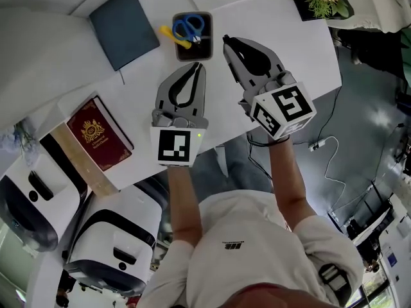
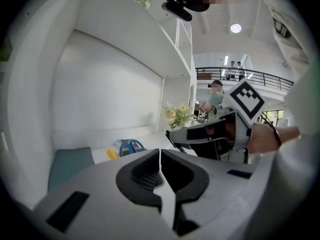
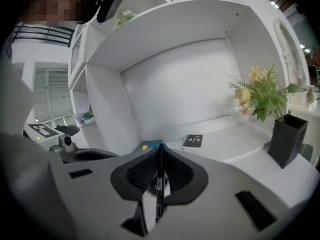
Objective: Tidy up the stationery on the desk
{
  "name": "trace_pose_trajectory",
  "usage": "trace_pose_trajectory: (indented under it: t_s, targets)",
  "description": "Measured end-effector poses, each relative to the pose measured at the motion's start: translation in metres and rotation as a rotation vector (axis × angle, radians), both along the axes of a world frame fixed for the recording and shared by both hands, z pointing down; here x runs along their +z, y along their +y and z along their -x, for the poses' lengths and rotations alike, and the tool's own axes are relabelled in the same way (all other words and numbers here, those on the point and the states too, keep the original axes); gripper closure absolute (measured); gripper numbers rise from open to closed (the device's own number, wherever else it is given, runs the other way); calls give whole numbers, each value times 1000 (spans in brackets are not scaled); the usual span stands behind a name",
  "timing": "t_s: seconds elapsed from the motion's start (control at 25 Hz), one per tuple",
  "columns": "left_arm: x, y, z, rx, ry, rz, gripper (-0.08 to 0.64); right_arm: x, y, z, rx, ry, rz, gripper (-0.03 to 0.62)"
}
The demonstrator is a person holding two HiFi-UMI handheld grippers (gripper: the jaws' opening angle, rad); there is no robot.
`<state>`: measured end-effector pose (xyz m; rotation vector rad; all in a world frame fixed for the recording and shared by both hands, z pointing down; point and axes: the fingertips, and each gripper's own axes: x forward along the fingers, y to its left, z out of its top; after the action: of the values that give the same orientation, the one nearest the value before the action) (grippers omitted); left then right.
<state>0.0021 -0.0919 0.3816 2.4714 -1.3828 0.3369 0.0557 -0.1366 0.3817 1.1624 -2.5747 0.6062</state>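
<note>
The right gripper (image 3: 160, 150) was clenched on a black pen (image 3: 159, 184), which stood upright between its pads and ran along the line of the jaws, a pale label showing partway down its barrel. In the head view this right gripper (image 1: 227, 41) hung over the white surface (image 1: 289, 50), just to the right of a dark square pen holder (image 1: 193, 54). Inside the holder were blue-handled scissors (image 1: 189, 25) and a yellow item (image 1: 174, 35) leaning toward its left edge. The left gripper (image 2: 160, 152) was clenched with nothing between its pads, the two jaws meeting along a thin seam; from above, the left gripper (image 1: 200, 67) pointed at the near wall of the holder, just short of it. A dark blue notebook (image 1: 124, 27) lay flat to the left of the holder, well apart from a red book (image 1: 99, 133) with a gold crest near the surface's left front edge. In the right gripper view a small black notebook (image 3: 193, 140) rested further back, and flowers (image 3: 260, 96) stood in a dark vase (image 3: 286, 139) to the right
</note>
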Motion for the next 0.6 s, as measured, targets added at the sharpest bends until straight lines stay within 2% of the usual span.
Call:
trace_pose_trajectory:
  t_s: [0.28, 0.6]
  targets:
    - [-3, -2, 18, -47, -6, -4, 560, -21, -14, 37, -85, -90, -104, 561]
    - [0, -8, 32, -94, -2, -5, 560, -26, -31, 64, -116, -160, -175, 561]
